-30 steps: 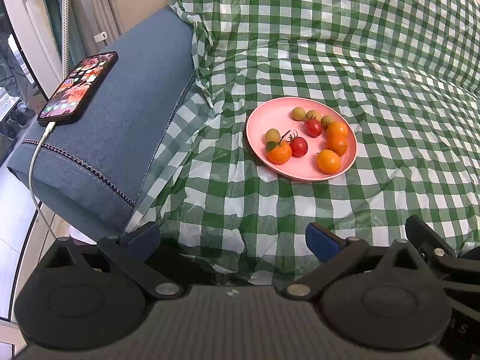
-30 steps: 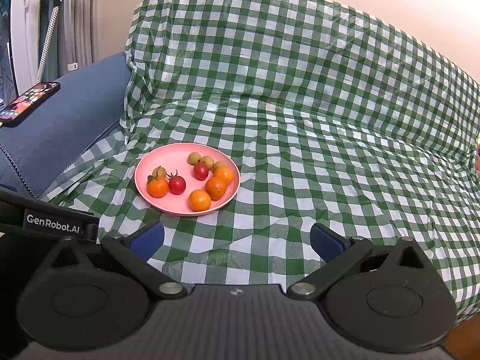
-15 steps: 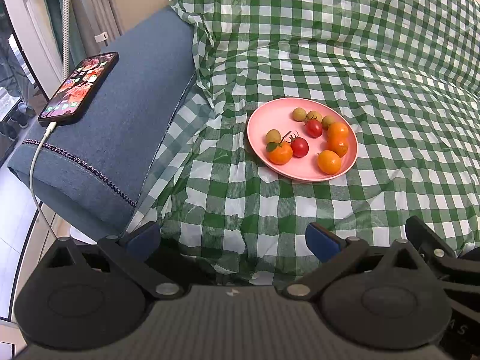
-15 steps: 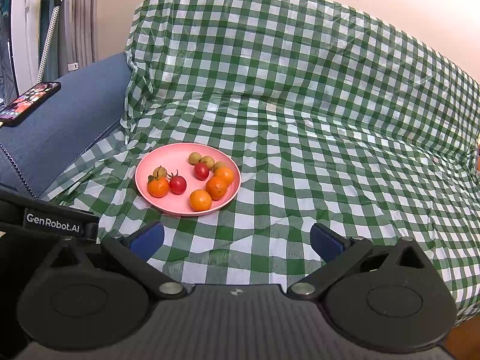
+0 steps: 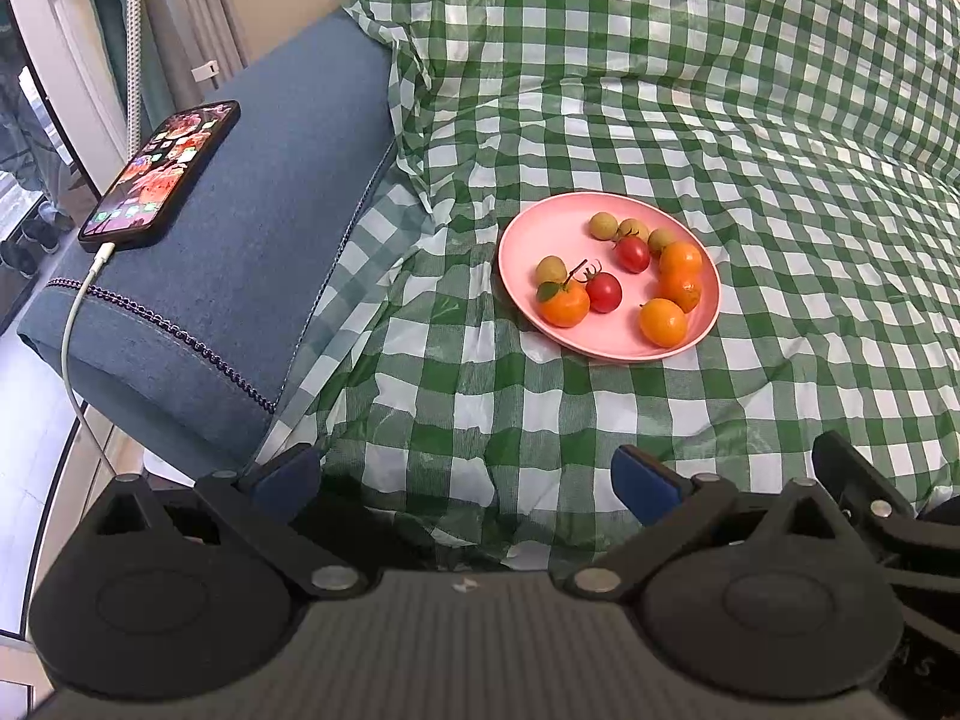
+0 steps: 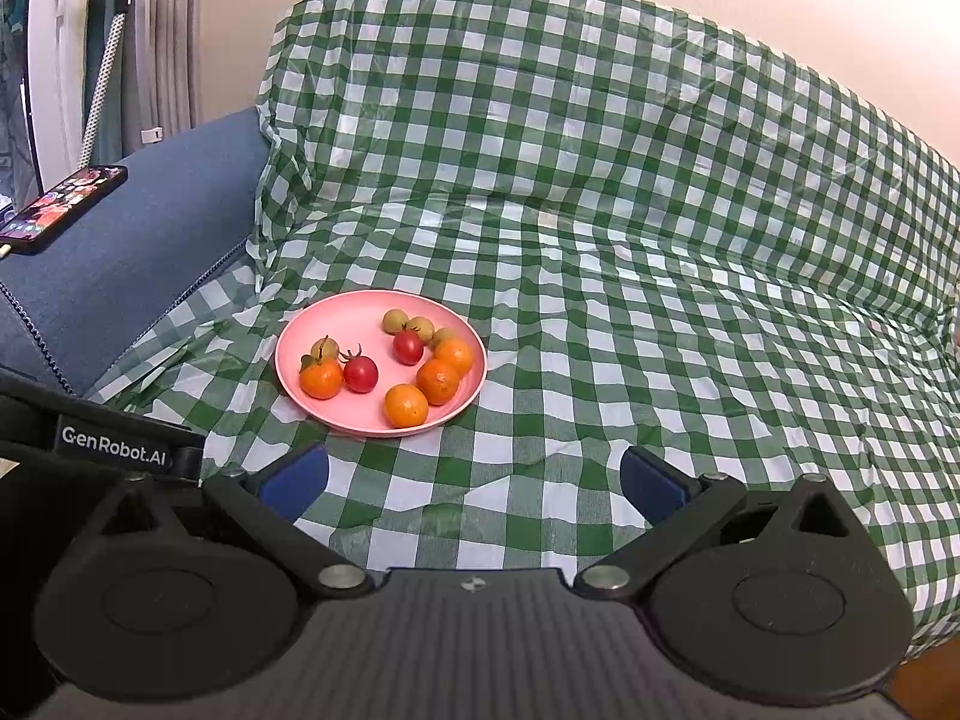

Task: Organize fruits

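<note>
A pink plate (image 5: pixel 528 240) (image 6: pixel 360 318) lies on a green-checked cloth over a sofa seat. On it are several small oranges (image 5: pixel 662 321) (image 6: pixel 405 405), two red cherry tomatoes (image 5: pixel 603 291) (image 6: pixel 360 373) and several small yellow-green fruits (image 5: pixel 603 224) (image 6: pixel 395 320). My left gripper (image 5: pixel 465 477) is open and empty, well short of the plate at the seat's front edge. My right gripper (image 6: pixel 474 477) is open and empty, just in front of the plate and a little to its right.
A blue sofa armrest (image 5: pixel 258 228) (image 6: pixel 138 240) stands to the left, with a lit phone (image 5: pixel 162 165) (image 6: pixel 63 207) on a white charging cable (image 5: pixel 75 324). The checked cloth (image 6: pixel 660 312) covers the seat and backrest to the right.
Both views have crept very slightly; the plate sits a touch further right in each. Both grippers stay open and empty.
</note>
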